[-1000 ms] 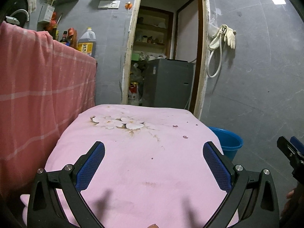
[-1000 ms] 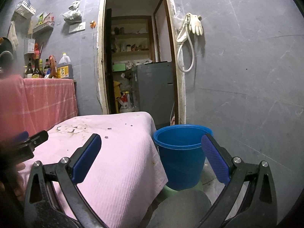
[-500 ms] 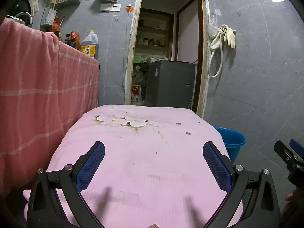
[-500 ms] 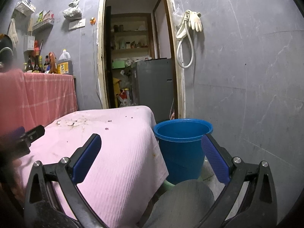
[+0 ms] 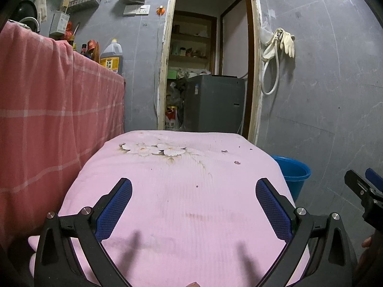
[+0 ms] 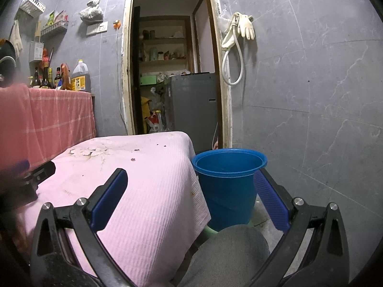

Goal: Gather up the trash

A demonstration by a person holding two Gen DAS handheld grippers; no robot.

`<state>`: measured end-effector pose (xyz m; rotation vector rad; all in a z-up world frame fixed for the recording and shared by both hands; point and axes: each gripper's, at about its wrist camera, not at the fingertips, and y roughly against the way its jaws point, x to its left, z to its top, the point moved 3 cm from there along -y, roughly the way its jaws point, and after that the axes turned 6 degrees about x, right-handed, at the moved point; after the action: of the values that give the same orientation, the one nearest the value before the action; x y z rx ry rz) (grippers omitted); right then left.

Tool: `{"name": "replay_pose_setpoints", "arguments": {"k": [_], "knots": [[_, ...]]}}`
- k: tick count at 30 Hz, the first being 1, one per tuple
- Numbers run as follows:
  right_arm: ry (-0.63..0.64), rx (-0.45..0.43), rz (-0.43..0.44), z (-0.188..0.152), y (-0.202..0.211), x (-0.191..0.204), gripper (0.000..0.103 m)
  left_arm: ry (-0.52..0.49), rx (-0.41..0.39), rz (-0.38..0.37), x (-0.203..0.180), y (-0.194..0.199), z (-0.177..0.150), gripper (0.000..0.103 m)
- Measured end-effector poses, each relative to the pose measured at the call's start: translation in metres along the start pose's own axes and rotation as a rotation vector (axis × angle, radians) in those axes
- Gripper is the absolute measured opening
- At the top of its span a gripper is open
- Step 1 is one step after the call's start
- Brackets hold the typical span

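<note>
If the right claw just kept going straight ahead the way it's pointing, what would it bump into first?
Most likely the blue bucket, which stands on the floor just ahead between the open right claw's fingers, beside the pink cloth's hanging edge. Depth is hard to judge; it might clip that cloth corner first.

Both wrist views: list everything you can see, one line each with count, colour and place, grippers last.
Table cloth: one, pink with a flower print, covering the table in front.
Scraps: a few, small and dark, scattered on the far right part of the cloth.
Bucket: one, blue, on the floor beside the table's right edge.
Checked cloth: one, red, draped over the counter on the left.
Oil jug: one, amber with yellow cap, on that counter by the wall.
Rubber gloves: cream, hung on the wall right of the doorway.
Hose: one, white, looped under the gloves.
Appliance: one, grey, inside the doorway.
Left gripper: open, above the cloth.
Right gripper: open, empty, pointed toward the bucket.
</note>
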<state>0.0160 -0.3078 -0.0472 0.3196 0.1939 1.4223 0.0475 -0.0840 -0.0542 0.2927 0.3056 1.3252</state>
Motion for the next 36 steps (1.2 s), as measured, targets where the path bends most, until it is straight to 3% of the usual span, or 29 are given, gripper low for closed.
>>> {"name": "replay_pose_setpoints", "arguments": {"k": [36], "knots": [[0.003, 0.003, 0.000, -0.0016, -0.0018, -0.0008, 0.103, -0.009, -0.005, -0.007, 0.0035, -0.0004, -0.0001, 0.101]]}}
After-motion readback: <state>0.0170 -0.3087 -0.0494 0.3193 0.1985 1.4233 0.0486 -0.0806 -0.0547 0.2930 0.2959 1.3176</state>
